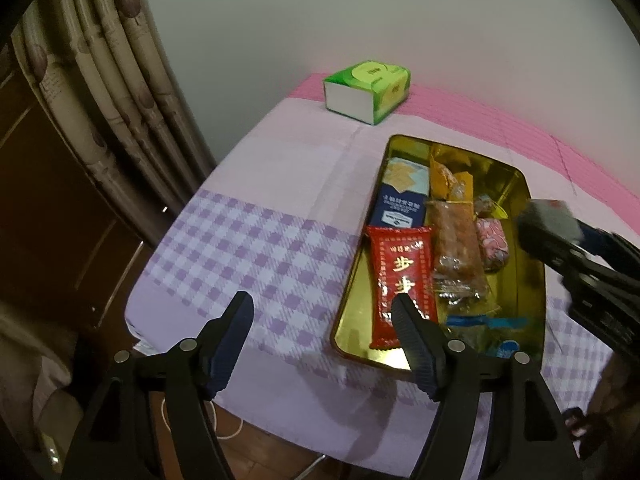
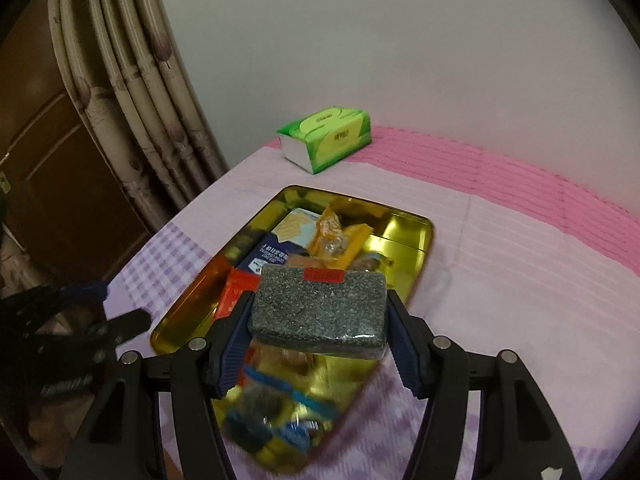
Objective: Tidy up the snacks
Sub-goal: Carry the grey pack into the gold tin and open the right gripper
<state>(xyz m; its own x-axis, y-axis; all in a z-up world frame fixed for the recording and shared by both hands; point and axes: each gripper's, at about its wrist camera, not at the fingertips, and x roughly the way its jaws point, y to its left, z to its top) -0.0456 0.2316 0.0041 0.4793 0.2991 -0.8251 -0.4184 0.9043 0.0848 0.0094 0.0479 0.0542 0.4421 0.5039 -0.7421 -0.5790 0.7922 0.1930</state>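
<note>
A gold tin tray (image 1: pixel 356 280) (image 2: pixel 416 240) on the table holds several snacks: a red packet (image 1: pixel 402 276), a blue cracker pack (image 1: pixel 402 200), a brown bar (image 1: pixel 458 240), a pink sweet (image 1: pixel 494 240) and a blue-wrapped snack (image 2: pixel 280 384). My right gripper (image 2: pixel 318 312) is shut on a dark grey speckled block snack (image 2: pixel 320 308) with a red label, held above the tray; it shows at the right edge of the left wrist view (image 1: pixel 552 220). My left gripper (image 1: pixel 324 312) is open and empty, over the tray's near left corner.
A green tissue pack (image 1: pixel 368 90) (image 2: pixel 326 142) lies at the table's far side by the white wall. The table has a lilac checked and pink cloth (image 1: pixel 248 248). Curtains (image 1: pixel 132 92) and a brown door (image 1: pixel 48 200) stand to the left.
</note>
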